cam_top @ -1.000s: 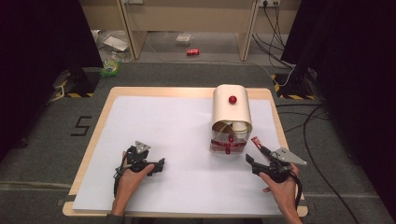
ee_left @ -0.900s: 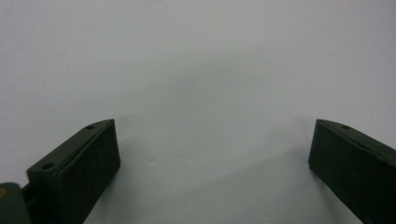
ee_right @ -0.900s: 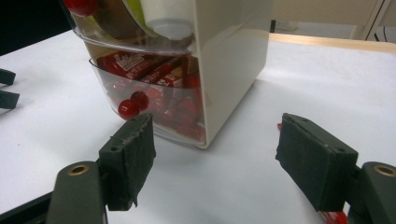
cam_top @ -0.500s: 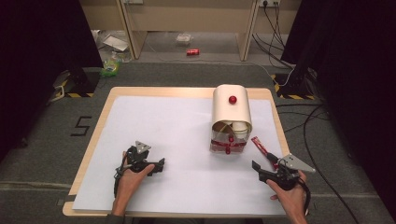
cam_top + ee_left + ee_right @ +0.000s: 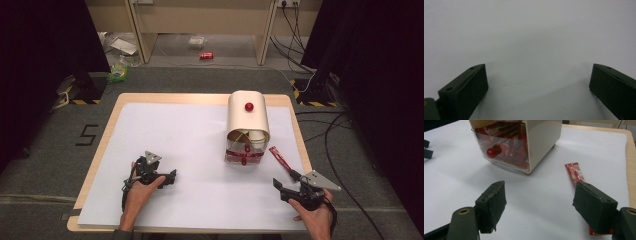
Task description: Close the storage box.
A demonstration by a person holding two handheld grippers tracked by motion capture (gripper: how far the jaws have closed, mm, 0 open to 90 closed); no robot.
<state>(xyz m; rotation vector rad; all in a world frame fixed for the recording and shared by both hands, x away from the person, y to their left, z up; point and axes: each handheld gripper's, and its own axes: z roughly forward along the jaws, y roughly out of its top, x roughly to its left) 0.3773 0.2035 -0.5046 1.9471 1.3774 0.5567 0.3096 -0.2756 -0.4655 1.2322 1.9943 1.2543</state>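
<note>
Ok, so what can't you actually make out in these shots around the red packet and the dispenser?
- Red packet: in the right gripper view its near end is hidden behind a jaw of the right tongs.
- Packet print: too small in the high view, blurred in the right gripper view.
- Cream dispenser: its top is cut off by the right gripper view's upper edge.
- Packets in its clear drawer: too jumbled to count.

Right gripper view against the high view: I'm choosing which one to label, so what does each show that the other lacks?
The right gripper view alone makes out the red packets behind the container's clear front. The high view alone gives the left claw, the red knob on the container's top and the floor. Both share the cream container, the loose red sachet, the white sheet and the right claw, jaws apart.
</note>
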